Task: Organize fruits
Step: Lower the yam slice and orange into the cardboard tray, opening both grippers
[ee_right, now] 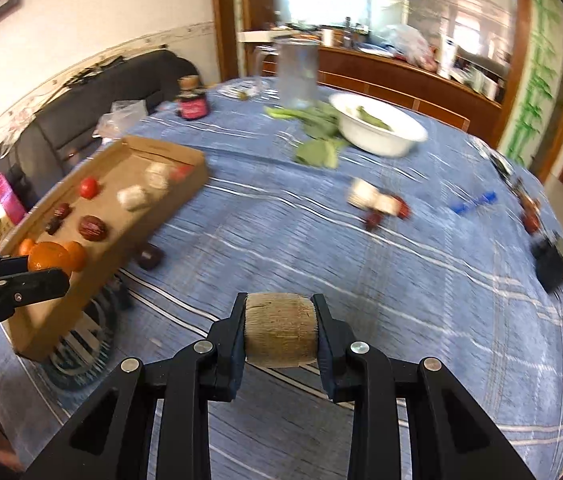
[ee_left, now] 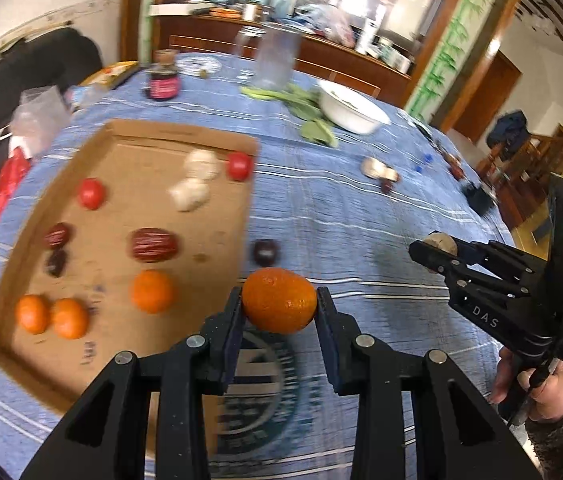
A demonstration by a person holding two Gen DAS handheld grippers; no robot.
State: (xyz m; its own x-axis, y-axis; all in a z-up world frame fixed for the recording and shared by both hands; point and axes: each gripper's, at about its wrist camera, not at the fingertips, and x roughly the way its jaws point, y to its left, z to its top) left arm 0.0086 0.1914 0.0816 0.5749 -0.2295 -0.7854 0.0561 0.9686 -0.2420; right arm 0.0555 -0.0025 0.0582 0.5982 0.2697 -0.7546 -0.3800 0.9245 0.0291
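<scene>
Left wrist view: left tool (ee_left: 279, 304) clamped on an orange (ee_left: 279, 300), long axis running across between the fingers, held above the surface (ee_left: 361, 220) just off the right edge of the tray (ee_left: 121, 136). Tray lying to the left of the frame, with three oranges (ee_left: 51, 316) grouped at its lower left, dark dates (ee_left: 154, 245) mid-tray, tomatoes (ee_left: 91, 193) and pale pieces (ee_left: 189, 195) higher up. Loose date (ee_left: 265, 252) on the cloth just above the held orange.

Right wrist view: right tool (ee_right: 280, 328) closed on a pale cut chunk (ee_right: 280, 328), flat ends against the fingers, well apart from the tray at left of frame.

Likely next: carrying the orange leftward and down toward the orange group; left tool clearly nearer. More loose pieces (ee_right: 377, 202) at upper right, blurred.
</scene>
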